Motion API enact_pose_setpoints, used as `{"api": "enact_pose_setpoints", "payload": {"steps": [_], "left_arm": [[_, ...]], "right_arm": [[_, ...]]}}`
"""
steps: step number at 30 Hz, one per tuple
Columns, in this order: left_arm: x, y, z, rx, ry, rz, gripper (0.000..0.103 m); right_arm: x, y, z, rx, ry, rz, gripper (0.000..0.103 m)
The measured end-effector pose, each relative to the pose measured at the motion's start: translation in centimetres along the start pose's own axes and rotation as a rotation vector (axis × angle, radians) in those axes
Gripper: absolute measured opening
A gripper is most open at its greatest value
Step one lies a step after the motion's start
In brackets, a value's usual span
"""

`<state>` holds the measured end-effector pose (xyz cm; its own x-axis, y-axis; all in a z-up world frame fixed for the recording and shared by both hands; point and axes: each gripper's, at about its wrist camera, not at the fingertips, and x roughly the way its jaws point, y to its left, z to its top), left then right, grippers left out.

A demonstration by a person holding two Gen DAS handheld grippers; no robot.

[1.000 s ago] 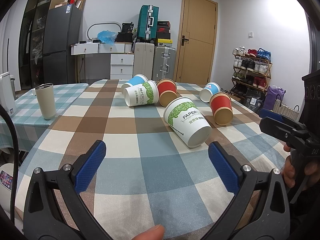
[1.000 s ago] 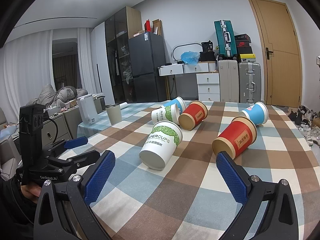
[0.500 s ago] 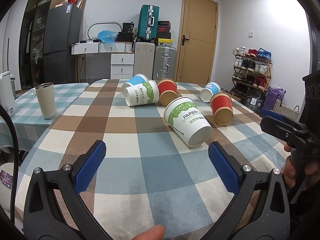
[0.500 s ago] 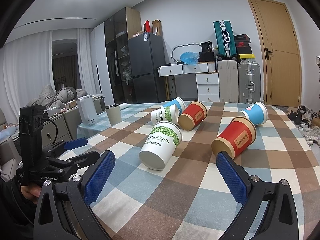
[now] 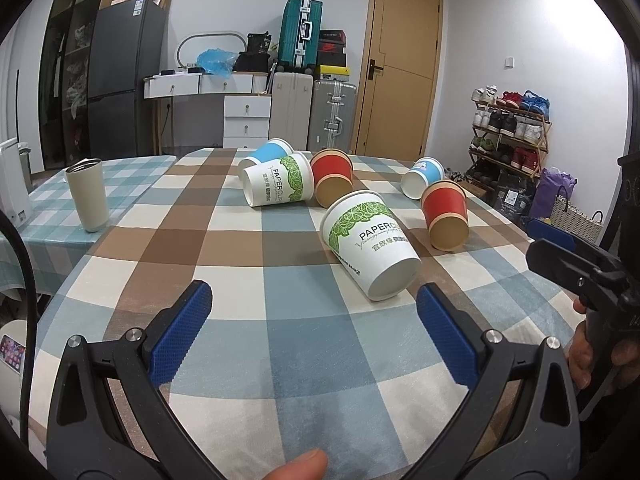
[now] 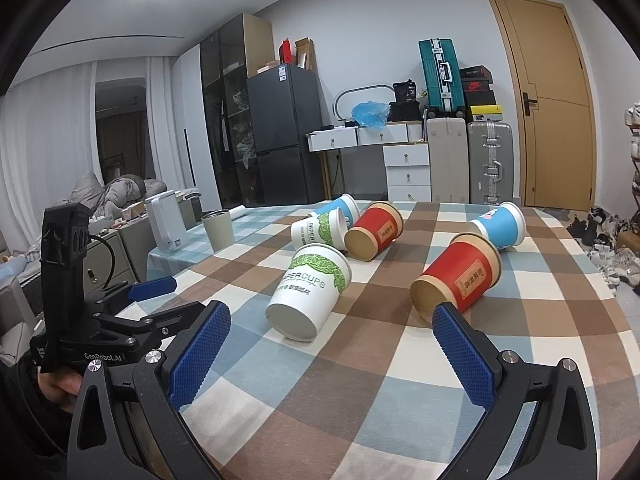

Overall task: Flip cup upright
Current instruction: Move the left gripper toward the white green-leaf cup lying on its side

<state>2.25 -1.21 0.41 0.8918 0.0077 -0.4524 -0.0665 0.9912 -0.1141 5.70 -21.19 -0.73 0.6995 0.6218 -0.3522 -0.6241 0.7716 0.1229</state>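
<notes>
Several paper cups lie on their sides on the checked tablecloth. The nearest is a white and green cup (image 5: 370, 245), its base toward me; it also shows in the right wrist view (image 6: 309, 290). A red cup (image 5: 445, 215) (image 6: 458, 276) lies to its right. Further back lie a second white and green cup (image 5: 278, 183), a red cup (image 5: 333, 177) and two blue cups (image 5: 262, 153) (image 5: 422, 177). My left gripper (image 5: 314, 320) is open and empty, short of the nearest cup. My right gripper (image 6: 332, 344) is open and empty, just in front of the nearest cups.
A beige tumbler (image 5: 88, 194) stands upright on the adjoining checked table at the left, next to a white appliance (image 6: 166, 220). The table edge (image 5: 52, 296) drops off at the left. Suitcases, drawers, a fridge and a shoe rack stand behind the table.
</notes>
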Motion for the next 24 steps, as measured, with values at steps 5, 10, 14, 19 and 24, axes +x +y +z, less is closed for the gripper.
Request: {"api": "enact_pose_setpoints", "payload": {"steps": [5, 10, 14, 19, 24], "left_arm": [[1.3, -1.0, 0.8, 0.003, 0.039, 0.008, 0.102], [2.6, -2.2, 1.7, -0.002, 0.083, -0.006, 0.102], [3.8, -3.2, 2.4, 0.008, 0.096, -0.002, 0.102], [5.8, -4.2, 3.2, 0.011, 0.142, -0.012, 0.102], [7.9, -4.5, 3.9, -0.029, 0.174, -0.008, 0.101]], "right_arm": [[-0.1, -0.6, 0.1, 0.026, 0.002, -0.03, 0.103], [-0.3, -1.2, 0.3, 0.031, 0.004, -0.051, 0.103], [-0.5, -1.7, 0.3, 0.046, 0.004, -0.066, 0.103], [-0.5, -2.2, 0.2, 0.064, 0.005, -0.072, 0.103], [-0.6, -2.5, 0.3, 0.072, 0.005, -0.075, 0.103]]}}
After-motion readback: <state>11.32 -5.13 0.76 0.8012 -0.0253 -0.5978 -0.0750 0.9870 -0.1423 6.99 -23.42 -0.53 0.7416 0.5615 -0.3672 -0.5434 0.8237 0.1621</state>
